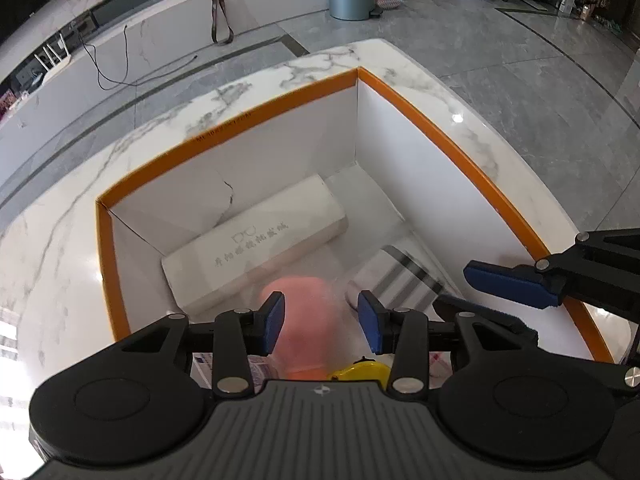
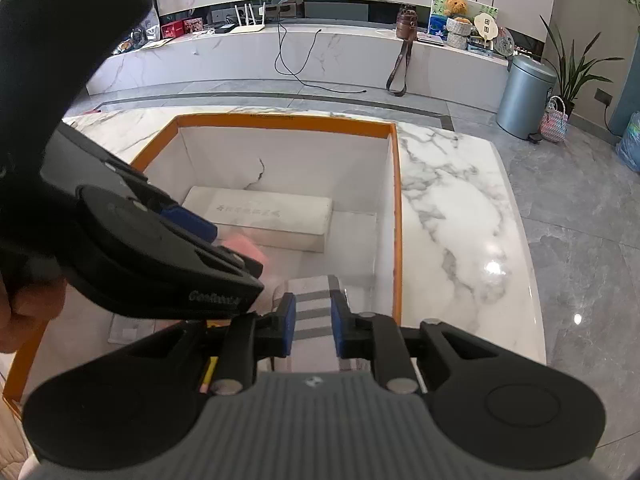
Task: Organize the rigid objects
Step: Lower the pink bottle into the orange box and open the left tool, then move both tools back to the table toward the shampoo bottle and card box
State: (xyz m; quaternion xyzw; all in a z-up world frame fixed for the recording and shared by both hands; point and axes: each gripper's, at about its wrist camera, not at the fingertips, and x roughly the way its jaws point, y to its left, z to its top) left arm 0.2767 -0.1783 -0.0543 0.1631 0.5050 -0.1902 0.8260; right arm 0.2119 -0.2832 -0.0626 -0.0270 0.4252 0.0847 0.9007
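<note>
- Box (image 2: 396, 216) with orange rim is sitting on the marble table (image 2: 460, 200).
- Your left gripper (image 1: 320, 316) is clasping a pink object (image 1: 304, 320) inside the box.
- Your right gripper (image 2: 314, 324) is pinching a striped object (image 2: 314, 312) inside the box, near a white case (image 2: 264, 216).

Beyond my bench: grey pedal bin (image 2: 525, 96) on the tiled floor (image 2: 580, 208) | woven bag (image 2: 554, 120) just beside the bin | potted plant (image 2: 576, 68) behind it | black cable (image 2: 296, 68) trailing off the marble ledge (image 2: 240, 56) | brown strap (image 2: 400, 68) hanging there | white router (image 2: 249, 20) on the ledge
</note>
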